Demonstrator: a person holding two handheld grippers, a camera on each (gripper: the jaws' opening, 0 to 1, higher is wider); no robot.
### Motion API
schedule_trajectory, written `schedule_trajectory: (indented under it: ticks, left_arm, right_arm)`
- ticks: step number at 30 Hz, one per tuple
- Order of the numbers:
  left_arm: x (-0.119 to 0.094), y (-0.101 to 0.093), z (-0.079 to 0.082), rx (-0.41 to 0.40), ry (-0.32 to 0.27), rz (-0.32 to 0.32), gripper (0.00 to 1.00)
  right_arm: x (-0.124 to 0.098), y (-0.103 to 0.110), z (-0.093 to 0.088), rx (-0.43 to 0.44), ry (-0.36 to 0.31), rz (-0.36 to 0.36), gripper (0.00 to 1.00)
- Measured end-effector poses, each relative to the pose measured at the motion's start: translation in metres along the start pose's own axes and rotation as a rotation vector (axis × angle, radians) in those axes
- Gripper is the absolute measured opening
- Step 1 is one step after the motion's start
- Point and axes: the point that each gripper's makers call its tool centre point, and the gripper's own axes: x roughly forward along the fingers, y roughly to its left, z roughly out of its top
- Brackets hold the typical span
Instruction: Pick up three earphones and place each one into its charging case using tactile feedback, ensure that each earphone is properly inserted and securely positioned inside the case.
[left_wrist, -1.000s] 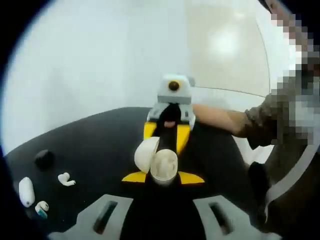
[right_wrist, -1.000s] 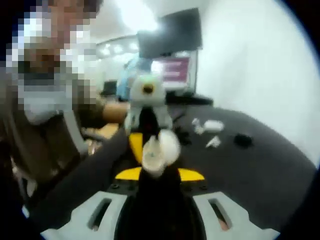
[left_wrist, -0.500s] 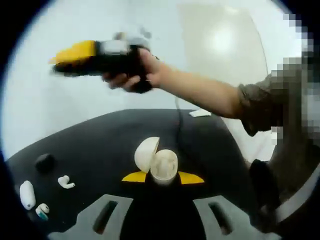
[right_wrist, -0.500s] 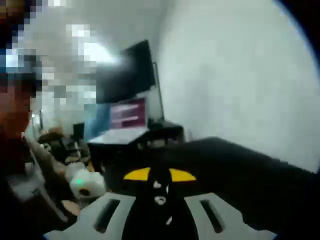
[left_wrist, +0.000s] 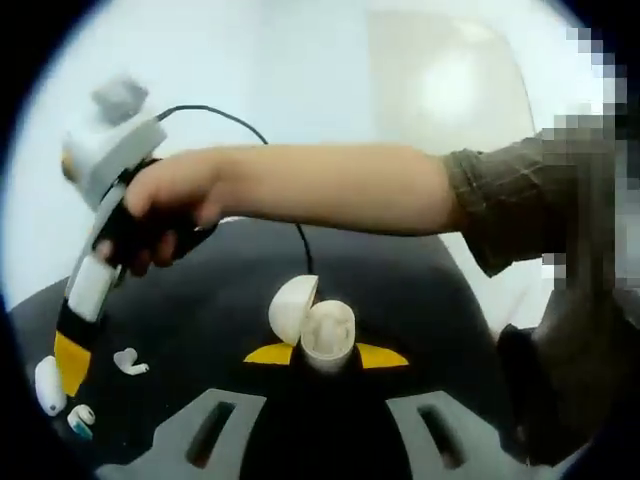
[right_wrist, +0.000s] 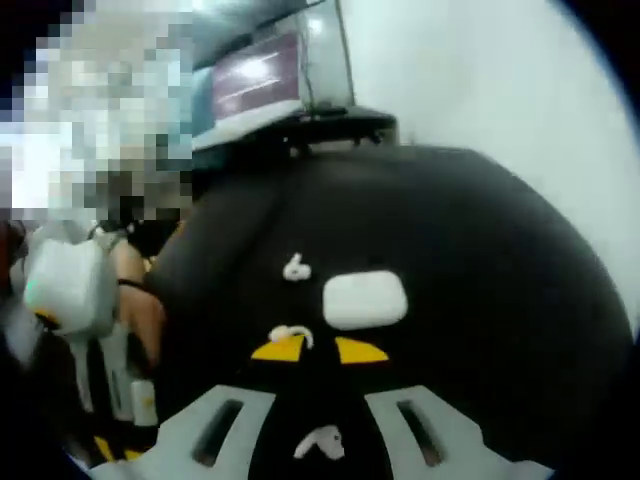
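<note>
On the left of the left gripper view, our right hand-held gripper (left_wrist: 72, 355) reaches down toward a loose earphone (left_wrist: 128, 361) on the black desk (left_wrist: 220, 300); in its own view the yellow tips sit nearly together, with a small white earphone (right_wrist: 291, 335) at them, though we cannot tell if it is pinched. We should close gently and lift straight. At centre, our left hand-held gripper (left_wrist: 326, 354) pinches the open charging case (left_wrist: 316, 328); we should keep it level.

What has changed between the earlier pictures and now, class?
The right gripper left the open case, swung up and across, and now hangs over the loose earphones and the closed white case on the black table. The left gripper stays shut on the open case.
</note>
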Motion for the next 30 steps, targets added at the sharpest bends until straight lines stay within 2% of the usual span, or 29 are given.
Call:
schedule_trajectory:
  ticks: [3,8,12,15,18,21,22,25,28,30]
  left_arm:
    - [0.0,0.0,0.0,-0.003,0.0,0.004,0.18]
    - [0.0,0.0,0.0,0.005,0.0,0.004,0.18]
    - [-0.001,-0.003,0.003,0.007,0.0,0.005,0.18]
    - [0.001,-0.002,0.005,0.01,0.001,0.008,0.18]
    - [0.001,-0.004,0.005,0.034,0.0,0.012,0.18]
    - [-0.002,-0.003,0.005,0.048,-0.002,0.013,0.18]
    - [-0.002,-0.001,0.005,0.044,-0.002,0.013,0.18]
    - [-0.003,0.0,0.004,0.031,-0.003,0.012,0.18]
    - [-0.003,0.001,0.004,0.028,-0.004,0.011,0.18]
    - [-0.004,0.003,0.003,0.01,-0.004,0.007,0.18]
  right_arm:
    - [0.004,0.001,-0.006,0.05,0.019,0.005,0.1]
    - [0.0,0.008,-0.003,0.027,0.016,-0.003,0.09]
    - [-0.001,0.024,-0.002,0.045,0.027,0.04,0.1]
    - [0.003,0.023,-0.001,0.025,0.05,0.008,0.09]
    - [0.007,0.021,0.0,0.096,0.047,-0.05,0.07]
    - [0.002,0.028,0.004,0.033,0.046,-0.065,0.05]
    - [-0.002,0.029,0.007,0.022,0.03,-0.077,0.05]
    - [-0.022,0.037,0.018,-0.023,-0.073,-0.138,0.05]
    - [-0.055,0.035,0.027,-0.053,-0.192,-0.255,0.05]
    - [-0.092,0.031,0.036,-0.116,-0.29,-0.398,0.05]
